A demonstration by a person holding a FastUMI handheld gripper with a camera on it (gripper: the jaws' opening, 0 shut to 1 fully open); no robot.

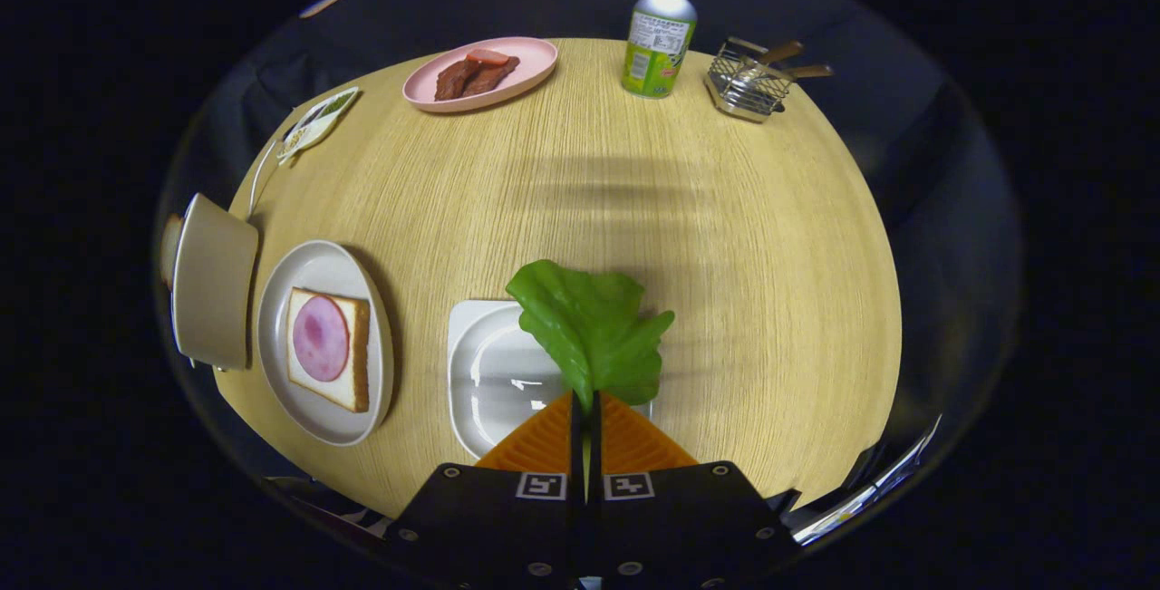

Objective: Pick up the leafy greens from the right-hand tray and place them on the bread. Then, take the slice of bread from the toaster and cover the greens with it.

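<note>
1. Pinching the stem of a leaf, the claw has its ribbed, wedge-shaped fingers pressed together on it.
2. The leaf is broad, crinkled and glossy green; it stands up above a smooth white square tray.
3. To the left, a round grey plate carries a square bread with a round pink ham slice.
4. Beyond the plate stands a beige toaster.
5. The counter has a pale wood grain.
</note>
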